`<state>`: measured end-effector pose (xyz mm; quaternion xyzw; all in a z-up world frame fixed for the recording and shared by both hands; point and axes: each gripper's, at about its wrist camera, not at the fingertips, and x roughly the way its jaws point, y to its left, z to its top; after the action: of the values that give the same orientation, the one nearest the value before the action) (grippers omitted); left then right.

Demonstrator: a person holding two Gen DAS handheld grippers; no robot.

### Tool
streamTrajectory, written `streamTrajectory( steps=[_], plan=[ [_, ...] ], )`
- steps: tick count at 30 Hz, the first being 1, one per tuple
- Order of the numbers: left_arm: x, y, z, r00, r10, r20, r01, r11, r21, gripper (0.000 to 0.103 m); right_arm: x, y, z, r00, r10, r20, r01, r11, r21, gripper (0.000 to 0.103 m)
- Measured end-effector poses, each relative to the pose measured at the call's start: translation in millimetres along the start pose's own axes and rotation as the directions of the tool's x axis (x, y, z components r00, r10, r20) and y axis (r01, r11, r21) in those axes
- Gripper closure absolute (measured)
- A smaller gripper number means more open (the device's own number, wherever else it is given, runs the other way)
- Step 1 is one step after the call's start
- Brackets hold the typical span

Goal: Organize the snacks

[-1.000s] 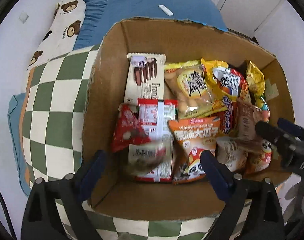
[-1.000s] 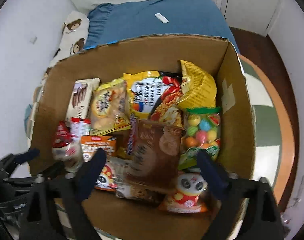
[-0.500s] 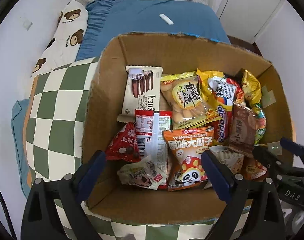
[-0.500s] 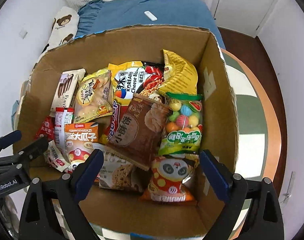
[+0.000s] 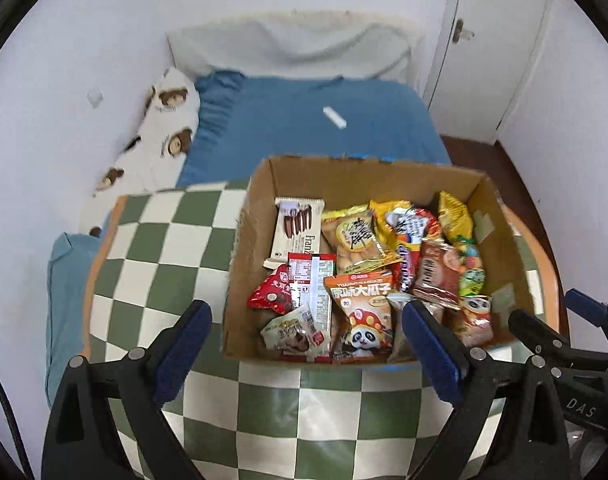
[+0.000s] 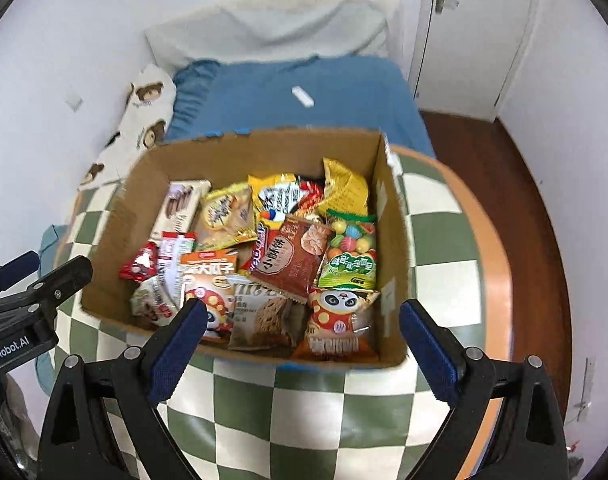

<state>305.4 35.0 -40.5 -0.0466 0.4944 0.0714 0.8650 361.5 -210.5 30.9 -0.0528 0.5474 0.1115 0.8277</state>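
The left gripper and right gripper are held spread wide, nothing grasped. The snacks are seen packed inside the cardboard box, just beyond both gaping jaws.

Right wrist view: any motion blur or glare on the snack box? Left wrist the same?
Right wrist view: the box rim and far bed are slightly smeared, packets readable, small glare on the candy bag. Left wrist view: similar soft blur, strong fisheye bending of the checkered cloth, even light.
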Motion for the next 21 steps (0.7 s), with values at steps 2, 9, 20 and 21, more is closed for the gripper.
streamTrajectory(
  steps=[2, 9, 20, 21],
  plan=[
    [-20, -1, -9, 0.999, -0.004, 0.036, 0.004, 1.000, 0.003, 0.006, -22, 3, -9, 0.999, -0.002, 0.042, 0.002, 1.000, -0.006, 0.002],
    [-84, 0, -37, 0.990, -0.026, 0.141, 0.026, 1.000, 0.004, 0.006, -93, 9, -49, 0.985, -0.017, 0.170, 0.018, 1.000, -0.004, 0.002],
    [-146, -1, -81, 0.975, -0.047, 0.216, 0.039, 0.999, 0.038, 0.006, -182, 9, -95, 0.947, -0.031, 0.319, 0.025, 0.999, 0.021, 0.002],
    [-150, -2, -85, 0.974, -0.046, 0.221, 0.038, 0.998, 0.042, 0.006, -190, 10, -99, 0.943, -0.031, 0.333, 0.026, 0.999, 0.019, 0.002]
  ],
)
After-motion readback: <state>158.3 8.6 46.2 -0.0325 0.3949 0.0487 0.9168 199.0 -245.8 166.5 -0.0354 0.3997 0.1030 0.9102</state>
